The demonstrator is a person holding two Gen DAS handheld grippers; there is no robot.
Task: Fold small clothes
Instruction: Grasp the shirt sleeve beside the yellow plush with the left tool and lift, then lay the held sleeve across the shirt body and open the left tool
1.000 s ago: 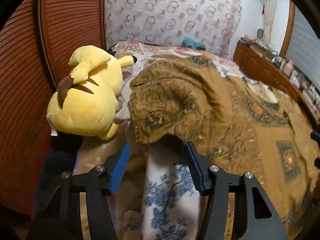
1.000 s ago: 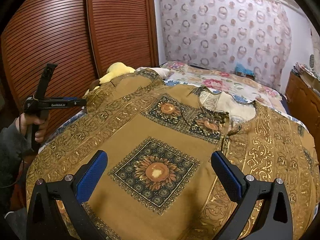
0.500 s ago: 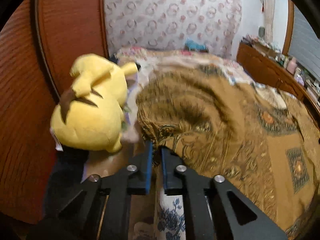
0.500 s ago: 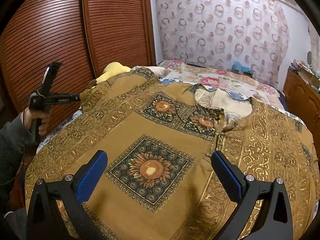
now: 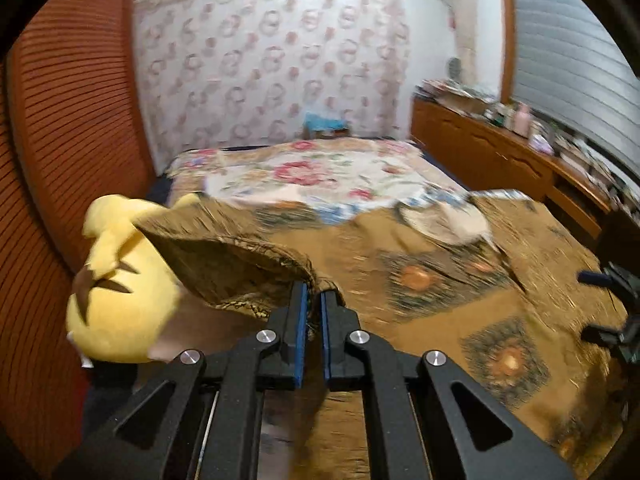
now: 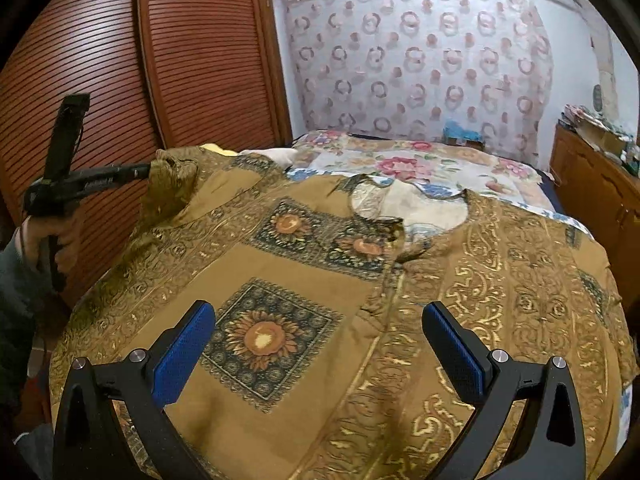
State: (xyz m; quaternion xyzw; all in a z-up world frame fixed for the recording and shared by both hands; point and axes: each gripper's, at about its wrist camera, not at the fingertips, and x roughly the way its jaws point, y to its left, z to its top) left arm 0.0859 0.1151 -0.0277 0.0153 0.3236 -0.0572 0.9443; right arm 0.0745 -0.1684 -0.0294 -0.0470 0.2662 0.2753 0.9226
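A brown patterned shirt [image 6: 304,280] with sunflower squares lies spread face up on the bed. My left gripper [image 5: 314,292] is shut on the edge of its sleeve [image 5: 240,264] and holds it lifted off the bed; it also shows in the right wrist view [image 6: 146,170] at the left, with the sleeve [image 6: 172,188] hanging from it. My right gripper [image 6: 318,320] is open and empty, low over the shirt's front near the hem. The shirt [image 5: 460,304] shows blurred in the left wrist view.
A yellow plush toy [image 5: 116,280] lies at the bed's left edge under the lifted sleeve. A floral bedspread [image 6: 420,164] covers the far bed. Slatted wooden wardrobe doors [image 6: 180,60] stand left. A cluttered wooden dresser [image 5: 500,148] runs along the right.
My left gripper closed on the sleeve edge, then lifted it up and toward the shirt's middle. My right gripper stayed open and nearly still.
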